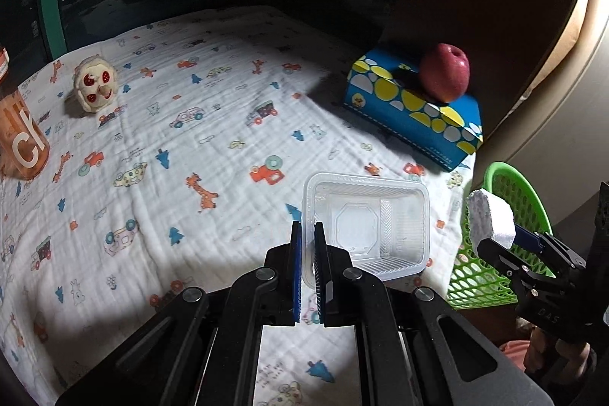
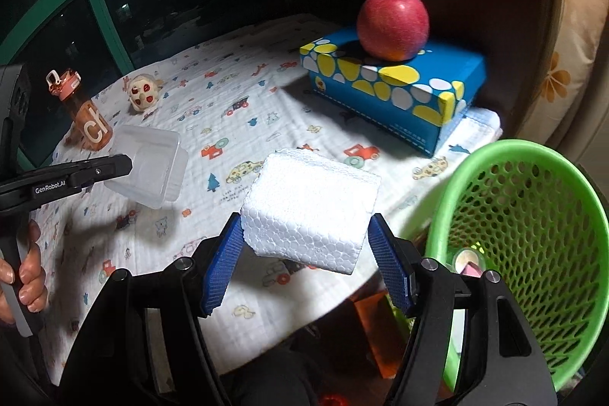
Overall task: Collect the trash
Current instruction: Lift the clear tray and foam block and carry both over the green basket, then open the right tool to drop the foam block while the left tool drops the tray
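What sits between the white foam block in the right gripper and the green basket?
Nothing visible. The right gripper holds the white styrofoam block over the table's edge, and the green mesh plastic basket stands open just to its right, below the table. The blue tissue box with the red apple lies farther back, off that path.

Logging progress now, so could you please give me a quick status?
Left gripper shut on clear plastic tray. Right gripper shut on foam block. Green basket beside, unobstructed.

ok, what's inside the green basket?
The right wrist view shows a small round lid-like item and something pink at the bottom of the green basket. The near rim hides the rest.
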Demonstrator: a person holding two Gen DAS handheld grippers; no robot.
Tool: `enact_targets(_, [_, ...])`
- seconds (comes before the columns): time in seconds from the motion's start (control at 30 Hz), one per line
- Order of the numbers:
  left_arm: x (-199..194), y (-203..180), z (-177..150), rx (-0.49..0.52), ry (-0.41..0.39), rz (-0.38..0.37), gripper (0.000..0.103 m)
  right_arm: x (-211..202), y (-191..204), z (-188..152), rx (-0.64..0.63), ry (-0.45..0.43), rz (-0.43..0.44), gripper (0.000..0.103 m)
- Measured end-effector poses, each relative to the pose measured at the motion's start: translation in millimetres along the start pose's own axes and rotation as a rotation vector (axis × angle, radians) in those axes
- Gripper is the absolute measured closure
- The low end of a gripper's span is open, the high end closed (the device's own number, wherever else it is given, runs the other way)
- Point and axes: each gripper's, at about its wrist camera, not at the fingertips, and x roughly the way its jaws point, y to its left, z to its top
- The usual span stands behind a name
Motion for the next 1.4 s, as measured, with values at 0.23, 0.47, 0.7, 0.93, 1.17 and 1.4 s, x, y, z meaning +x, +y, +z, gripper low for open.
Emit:
enact_targets(0.23, [-3,-45,-2,0.04,0.007,-0.054,0.097,-26,-31,-16,0.042,-0.021,-0.039,0.037])
enact_targets(0.47, [-2,-88,1,0.08,0.025,-0.105,0.097,-51,-61,-27,0.075,-0.047,-0.081,0.037])
enact_targets(0.7, [0,-121,0,0.129,0.025,-0.152,0.097,-69,-88,-35,0.113,-0.064,-0.121,0.037])
enact_targets(0.93, [0,-152,4,0.173,0.025,-0.182,0.097,-79,-106,-42,0.136,-0.075,-0.149,0.037])
enact_targets(1.17, [6,-181,6,0.21,0.041,-0.203,0.097,-89,-123,-48,0.162,-0.083,-0.172,0.036])
enact_targets(1.4, [11,-205,4,0.245,0.044,-0.222,0.097,-97,-140,-55,0.193,-0.087,-0.195,0.036])
